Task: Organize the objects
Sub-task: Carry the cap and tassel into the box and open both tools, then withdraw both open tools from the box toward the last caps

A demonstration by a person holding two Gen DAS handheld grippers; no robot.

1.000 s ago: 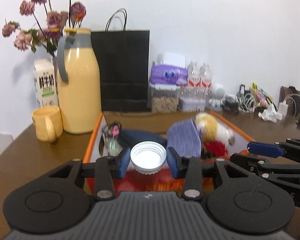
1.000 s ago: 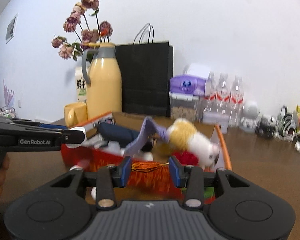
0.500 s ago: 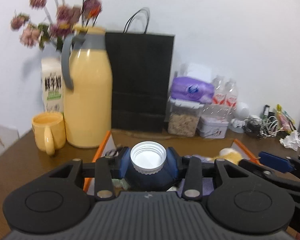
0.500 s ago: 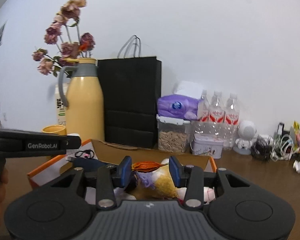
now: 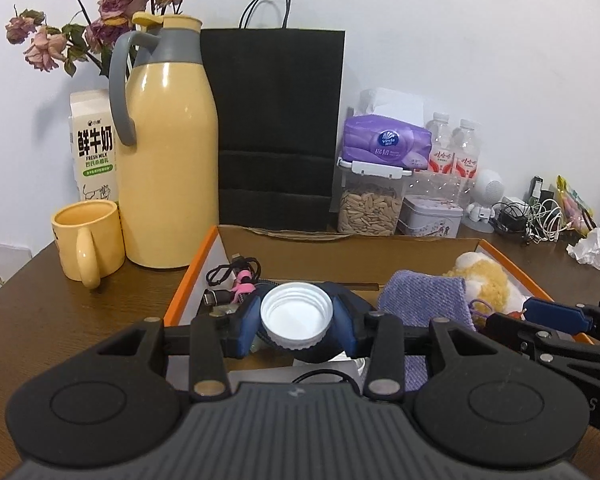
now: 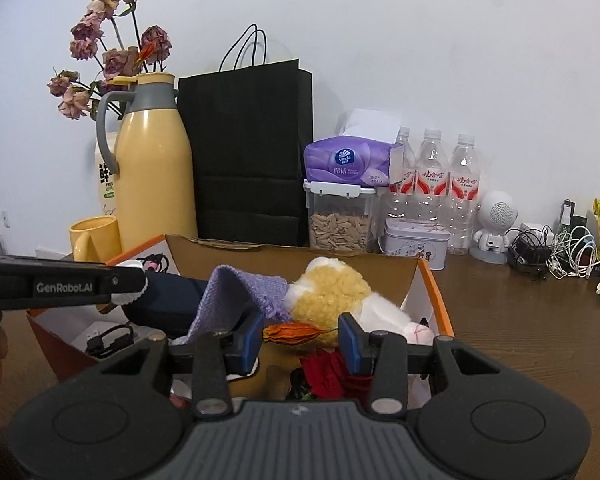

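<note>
Both grippers are black plastic with blue pads on the jaws, silver screws behind them and ribbed grey bodies; one arm reads "GenRobot.AI".

"FRESH MILK" on milk carton (image 5: 95, 148), "GenRobot.AI" on left claw (image 6: 134, 286)

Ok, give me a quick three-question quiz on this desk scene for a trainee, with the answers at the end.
1. True or false: the left gripper holds a white bottle cap.
2. What lies between the right gripper's fingers: A) a red cloth B) an orange dried flower C) a cable?
3. Fill in: the plush toy lies inside the ____.

Key: 1 true. 2 B, the orange dried flower. 3 the cardboard box.
</note>
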